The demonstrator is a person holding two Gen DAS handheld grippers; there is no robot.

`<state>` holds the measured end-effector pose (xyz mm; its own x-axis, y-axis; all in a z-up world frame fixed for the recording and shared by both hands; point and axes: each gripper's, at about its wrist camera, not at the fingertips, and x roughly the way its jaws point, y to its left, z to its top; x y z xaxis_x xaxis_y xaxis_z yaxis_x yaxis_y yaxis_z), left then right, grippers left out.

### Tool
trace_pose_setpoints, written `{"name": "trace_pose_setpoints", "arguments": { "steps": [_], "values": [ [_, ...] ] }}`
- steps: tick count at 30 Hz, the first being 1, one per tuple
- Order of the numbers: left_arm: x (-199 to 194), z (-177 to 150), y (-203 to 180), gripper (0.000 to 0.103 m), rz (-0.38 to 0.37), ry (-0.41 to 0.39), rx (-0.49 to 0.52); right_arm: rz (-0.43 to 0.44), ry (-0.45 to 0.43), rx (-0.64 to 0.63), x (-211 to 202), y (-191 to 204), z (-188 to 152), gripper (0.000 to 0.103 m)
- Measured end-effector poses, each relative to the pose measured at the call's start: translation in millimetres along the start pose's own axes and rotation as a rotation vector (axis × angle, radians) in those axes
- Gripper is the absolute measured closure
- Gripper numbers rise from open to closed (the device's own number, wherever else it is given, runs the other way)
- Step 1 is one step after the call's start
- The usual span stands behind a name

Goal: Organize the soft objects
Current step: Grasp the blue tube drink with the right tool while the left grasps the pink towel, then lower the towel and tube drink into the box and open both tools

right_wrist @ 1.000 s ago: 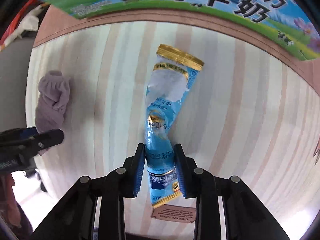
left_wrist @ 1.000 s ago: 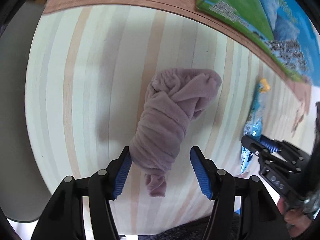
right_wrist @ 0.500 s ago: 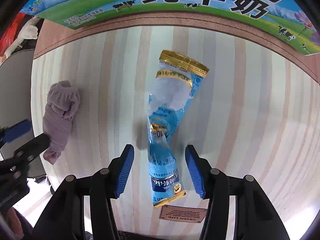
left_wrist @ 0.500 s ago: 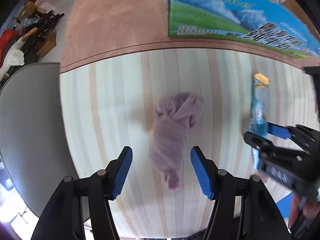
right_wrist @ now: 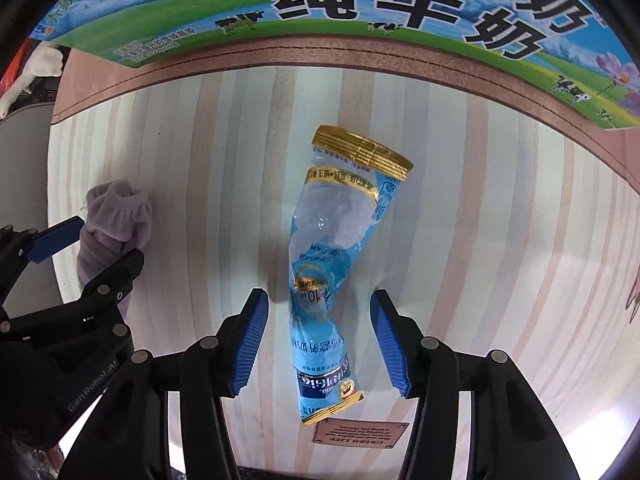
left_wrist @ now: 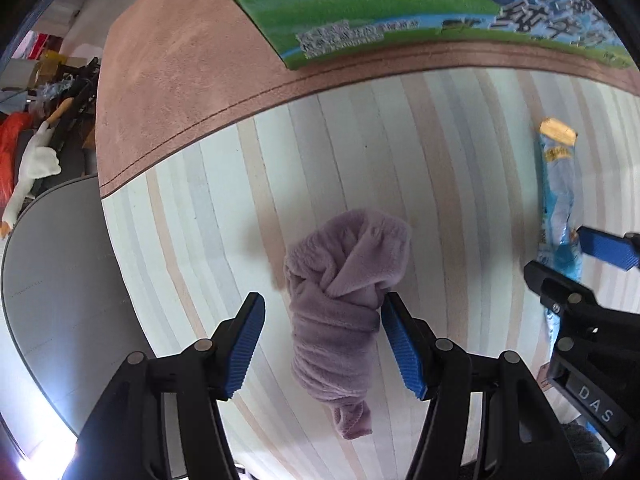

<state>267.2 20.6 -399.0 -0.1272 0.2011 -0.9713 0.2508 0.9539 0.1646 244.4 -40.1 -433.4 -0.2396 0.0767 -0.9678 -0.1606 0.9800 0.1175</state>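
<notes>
A rolled lilac fleece cloth (left_wrist: pixel 340 304) lies on the striped mat (left_wrist: pixel 440 168). My left gripper (left_wrist: pixel 323 312) is open, its blue pads on either side of the cloth, the right pad touching or nearly touching it. A crumpled blue and gold plastic pouch (right_wrist: pixel 336 264) lies on the same mat. My right gripper (right_wrist: pixel 319 312) is open and straddles the pouch's lower half without gripping it. The cloth also shows in the right wrist view (right_wrist: pixel 116 216), and the pouch in the left wrist view (left_wrist: pixel 558 188).
A milk carton box (right_wrist: pixel 360 4) printed with green fields stands at the mat's far edge on a brown cloth (left_wrist: pixel 168 64). A grey round surface (left_wrist: pixel 56 280) lies left. Clutter and a white toy goose (left_wrist: pixel 32 172) sit far left.
My right gripper has opened and let go of the pouch, which now lies on the mat. My left gripper stayed open, pulled back from the cloth, then came close around it again.
</notes>
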Motion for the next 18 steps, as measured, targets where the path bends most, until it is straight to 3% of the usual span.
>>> {"name": "trace_pose_setpoints", "arguments": {
  "steps": [1,2,5,7,11,18],
  "values": [
    [11,-14,-8,0.053,0.007,-0.002,0.001,-0.008,0.000,-0.002,0,1,1,0.048],
    [10,-18,-6,0.064,0.011,0.007,0.003,-0.018,0.001,-0.010,0,2,3,0.049],
    [13,-17,-5,0.068,0.001,0.004,-0.023,-0.058,-0.020,-0.042,-4,9,3,0.078],
    [8,-22,-1,0.069,-0.028,-0.002,-0.055,-0.051,-0.016,-0.044,-6,14,4,0.079],
    [-18,-32,11,0.070,-0.161,-0.050,-0.162,-0.022,-0.033,-0.048,-14,10,-3,0.081],
    [-89,-51,7,0.070,-0.291,-0.151,-0.206,0.170,-0.080,-0.021,-67,-9,-27,0.081]
  ]
}}
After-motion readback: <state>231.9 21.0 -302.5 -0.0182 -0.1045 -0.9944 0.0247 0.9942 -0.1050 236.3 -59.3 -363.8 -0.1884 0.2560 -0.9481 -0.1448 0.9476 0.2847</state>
